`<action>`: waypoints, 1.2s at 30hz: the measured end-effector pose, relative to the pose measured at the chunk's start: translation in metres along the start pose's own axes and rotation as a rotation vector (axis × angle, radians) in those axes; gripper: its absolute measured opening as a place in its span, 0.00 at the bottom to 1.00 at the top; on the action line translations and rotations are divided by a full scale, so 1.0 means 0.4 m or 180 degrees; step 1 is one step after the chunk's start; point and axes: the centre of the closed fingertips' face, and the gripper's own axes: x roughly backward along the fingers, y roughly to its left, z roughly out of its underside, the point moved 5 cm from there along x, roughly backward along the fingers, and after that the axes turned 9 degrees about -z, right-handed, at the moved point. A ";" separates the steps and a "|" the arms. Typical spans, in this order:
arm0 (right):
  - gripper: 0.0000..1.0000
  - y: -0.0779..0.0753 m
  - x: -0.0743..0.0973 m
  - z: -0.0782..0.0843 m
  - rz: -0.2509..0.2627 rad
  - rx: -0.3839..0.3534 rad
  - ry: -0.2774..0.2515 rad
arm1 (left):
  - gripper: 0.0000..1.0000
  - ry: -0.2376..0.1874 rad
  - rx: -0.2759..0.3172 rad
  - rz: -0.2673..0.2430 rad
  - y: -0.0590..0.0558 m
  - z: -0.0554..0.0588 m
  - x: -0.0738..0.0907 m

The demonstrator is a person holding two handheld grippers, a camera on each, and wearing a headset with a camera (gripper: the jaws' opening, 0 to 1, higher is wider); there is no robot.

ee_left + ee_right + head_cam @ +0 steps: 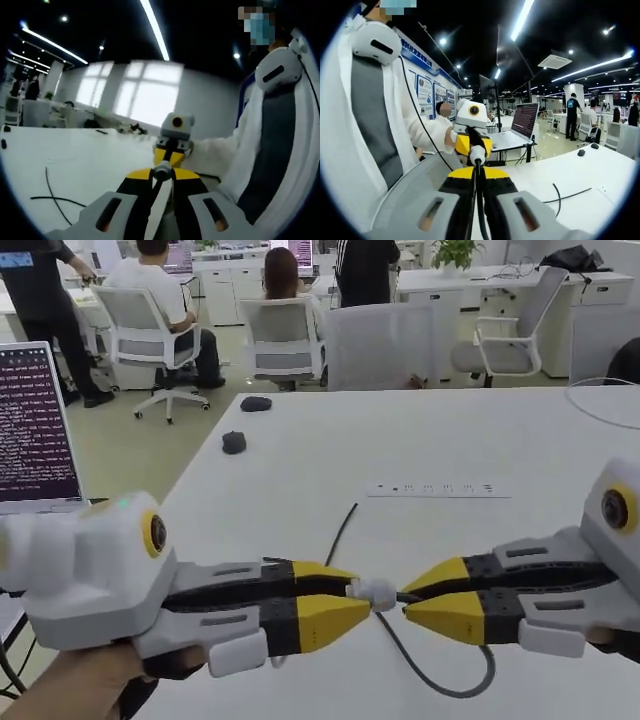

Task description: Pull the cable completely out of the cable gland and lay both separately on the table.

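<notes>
A: Where was the gland (378, 592)?
B: Lower centre of the frame, pinched in the left gripper (358, 592). The right gripper (408, 601) was clamped on the cable (440, 681), just right of it.
A: Axis?
B: Horizontal, tip to tip. The pull likely goes straight apart.

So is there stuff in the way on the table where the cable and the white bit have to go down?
Nothing visible is in the way. The left gripper holds the cable gland, the right gripper the cable, over bare table; the power strip lies farther back.
</notes>
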 end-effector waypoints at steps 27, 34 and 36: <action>0.03 0.001 0.023 -0.011 0.0139 0.0112 -0.0092 | 0.17 -0.0075 -0.0288 0.0192 0.000 0.000 -0.079; 0.02 0.004 0.015 0.004 0.0122 0.0183 0.0023 | 0.16 -0.0013 -0.0358 0.0185 -0.002 0.009 -0.074; 0.02 0.003 0.014 0.008 0.0125 0.0207 0.0065 | 0.16 0.0007 -0.0366 0.0171 0.000 0.013 -0.074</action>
